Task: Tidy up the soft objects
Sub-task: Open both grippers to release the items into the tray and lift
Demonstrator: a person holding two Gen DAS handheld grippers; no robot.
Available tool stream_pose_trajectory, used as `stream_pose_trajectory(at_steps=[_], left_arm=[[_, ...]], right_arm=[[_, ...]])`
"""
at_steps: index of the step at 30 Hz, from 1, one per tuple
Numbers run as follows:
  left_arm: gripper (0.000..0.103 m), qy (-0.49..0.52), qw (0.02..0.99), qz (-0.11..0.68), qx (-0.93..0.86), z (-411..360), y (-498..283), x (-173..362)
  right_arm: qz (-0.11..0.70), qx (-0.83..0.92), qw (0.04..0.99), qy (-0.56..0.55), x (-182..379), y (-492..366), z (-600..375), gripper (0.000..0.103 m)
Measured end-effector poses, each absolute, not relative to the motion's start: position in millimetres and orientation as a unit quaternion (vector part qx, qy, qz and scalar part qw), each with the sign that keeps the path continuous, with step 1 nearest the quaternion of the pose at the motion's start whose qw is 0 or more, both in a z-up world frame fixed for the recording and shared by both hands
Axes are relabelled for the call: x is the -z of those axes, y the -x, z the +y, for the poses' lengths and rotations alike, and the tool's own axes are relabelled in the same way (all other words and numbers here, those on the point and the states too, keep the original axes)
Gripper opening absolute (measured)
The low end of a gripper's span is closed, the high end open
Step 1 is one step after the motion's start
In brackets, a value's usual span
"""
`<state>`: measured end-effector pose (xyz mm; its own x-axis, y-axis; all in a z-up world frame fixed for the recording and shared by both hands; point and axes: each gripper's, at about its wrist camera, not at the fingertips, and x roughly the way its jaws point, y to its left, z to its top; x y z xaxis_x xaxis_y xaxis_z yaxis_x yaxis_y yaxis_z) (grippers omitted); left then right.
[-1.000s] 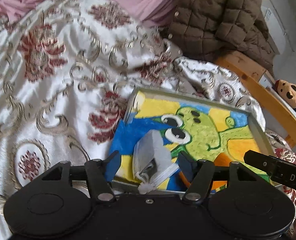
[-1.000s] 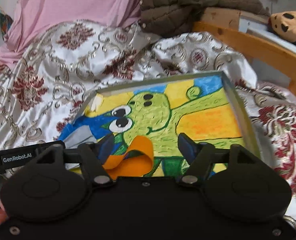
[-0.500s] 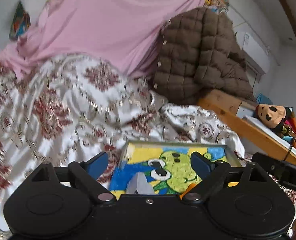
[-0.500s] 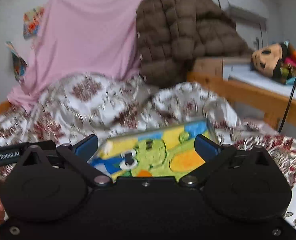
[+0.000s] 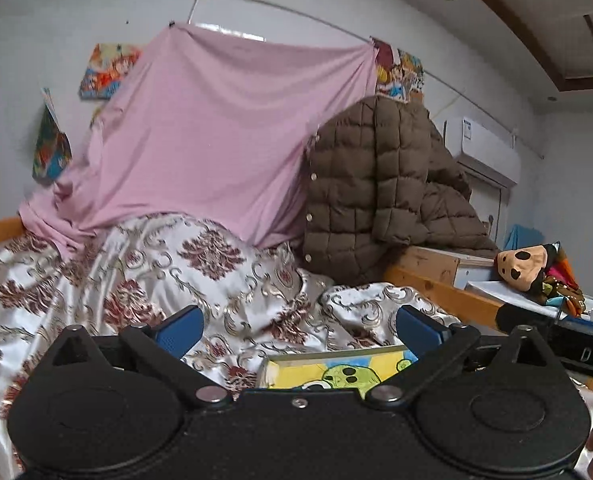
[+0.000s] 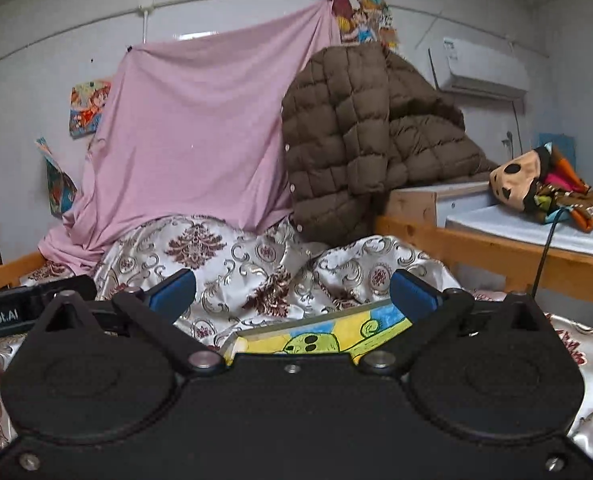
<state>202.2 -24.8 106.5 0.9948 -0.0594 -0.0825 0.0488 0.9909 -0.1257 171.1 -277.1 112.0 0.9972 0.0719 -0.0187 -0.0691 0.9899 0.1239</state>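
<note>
Both claws are held level over the bed, side by side. The left claw [image 5: 299, 326] is spreading wider with nothing between its blue pads [image 5: 178, 327]; the right claw [image 6: 292, 290] stands wide open and likewise grips nothing. Just below and ahead of them lies the tray [image 6: 316, 319] on the patterned bedspread [image 5: 144, 276], its bottom lined with a bright cartoon cloth [image 5: 338, 372] showing a green figure on yellow and blue; only the tray's far end shows past each claw body. Beyond the tray a pink sheet [image 6: 200, 128] hangs over the head of the bed, with a brown quilted jacket [image 6: 352, 132] heaped to its right. Farther right of the tray, a plush toy [image 6: 536, 182] lies on a white counter [image 6: 508, 224].
</note>
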Motion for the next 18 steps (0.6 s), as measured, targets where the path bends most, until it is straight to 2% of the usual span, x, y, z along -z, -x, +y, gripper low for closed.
stream_pose_trajectory(at_steps=[9,18], left_arm=[[0.102,0.057,0.998,0.037,0.014,-19,-149,-104],[0.102,0.066,0.997,0.04,0.005,-5,-107,-95]], right_arm=[[-0.027,-0.021,0.999,-0.039,-113,-108,-271,0.102],[-0.023,-0.019,0.999,-0.026,-107,-68,-261,0.102]])
